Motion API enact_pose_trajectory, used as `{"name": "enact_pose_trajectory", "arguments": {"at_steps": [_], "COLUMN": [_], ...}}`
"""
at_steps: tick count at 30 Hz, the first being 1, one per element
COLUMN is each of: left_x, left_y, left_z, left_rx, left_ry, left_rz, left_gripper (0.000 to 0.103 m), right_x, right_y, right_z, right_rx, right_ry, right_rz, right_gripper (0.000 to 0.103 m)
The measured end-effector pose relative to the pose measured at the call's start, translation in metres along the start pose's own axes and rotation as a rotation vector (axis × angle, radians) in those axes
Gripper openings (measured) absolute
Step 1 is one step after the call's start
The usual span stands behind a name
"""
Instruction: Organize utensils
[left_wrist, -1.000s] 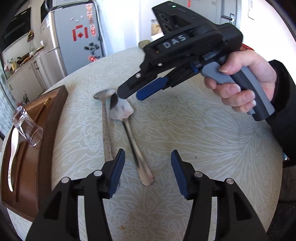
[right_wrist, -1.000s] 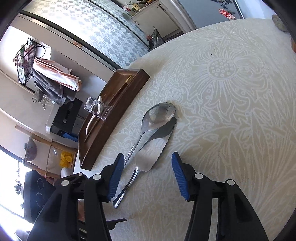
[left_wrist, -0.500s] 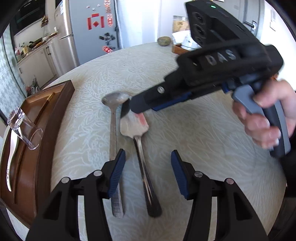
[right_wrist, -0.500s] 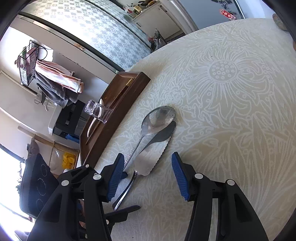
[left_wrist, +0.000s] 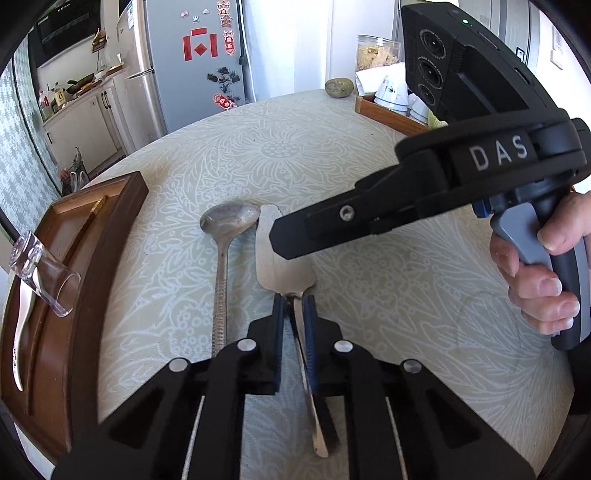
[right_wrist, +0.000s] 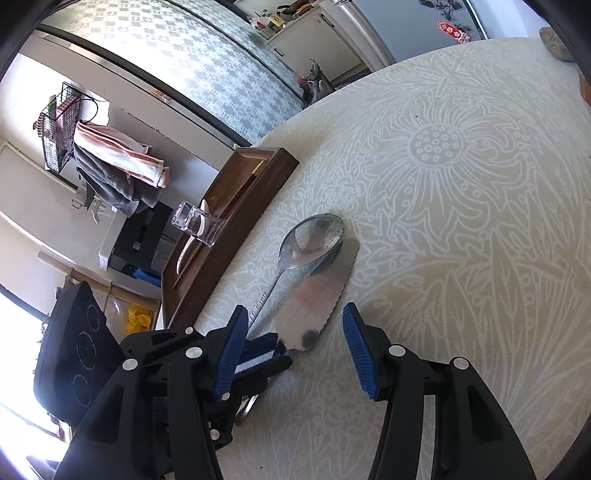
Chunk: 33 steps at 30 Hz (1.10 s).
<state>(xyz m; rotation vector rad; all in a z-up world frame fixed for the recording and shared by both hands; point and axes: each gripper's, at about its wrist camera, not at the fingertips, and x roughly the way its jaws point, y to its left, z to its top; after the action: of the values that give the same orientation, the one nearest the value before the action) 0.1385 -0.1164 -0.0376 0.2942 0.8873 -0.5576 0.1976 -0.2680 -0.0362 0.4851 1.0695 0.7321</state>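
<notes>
Right hand-held gripper (right_wrist: 293, 349) open above cake server (right_wrist: 310, 299); spoon (right_wrist: 308, 242) alongside.

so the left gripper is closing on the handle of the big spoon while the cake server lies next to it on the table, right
Not quite. The left gripper is closing on the neck of the cake server, just behind its blade, with the handle running back between the jaws. It is the big spoon that lies untouched beside it on the table. The left wrist view shows this.

Round table (left_wrist: 369, 177) with pale floral cloth, bearing a wooden tray (left_wrist: 110, 236), spoon (left_wrist: 225, 236), serrated cake server (left_wrist: 284, 269) and second tray (left_wrist: 391, 118).
</notes>
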Motion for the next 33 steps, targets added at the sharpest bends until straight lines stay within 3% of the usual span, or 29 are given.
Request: {"name": "enact_pose_trajectory", "arguments": {"at_steps": [12,21,29,33], "left_x": [-0.004,-0.020,-0.016,-0.016], "left_y": [0.009,0.006,-0.005,-0.007], "left_z": [-0.001,0.000,-0.001,-0.001], "left_rx": [-0.048,-0.060,-0.018,-0.014], "left_ry": [-0.034,-0.103,-0.097,-0.097], "left_rz": [-0.054,-0.131,-0.131,-0.130], "left_gripper": [0.007,0.002,0.002,0.002], "right_x": [0.002,0.000,0.000,0.000], "right_y": [-0.012,-0.016,-0.010,-0.011], "right_z": [0.000,0.002,0.001,0.000], "right_rx": [0.062,0.085,0.053,0.041], "right_ry": [0.006,0.001,0.005,0.002], "right_rz": [0.054,0.072,0.035,-0.012], "right_gripper": [0.054,0.054,0.053,0.036]}}
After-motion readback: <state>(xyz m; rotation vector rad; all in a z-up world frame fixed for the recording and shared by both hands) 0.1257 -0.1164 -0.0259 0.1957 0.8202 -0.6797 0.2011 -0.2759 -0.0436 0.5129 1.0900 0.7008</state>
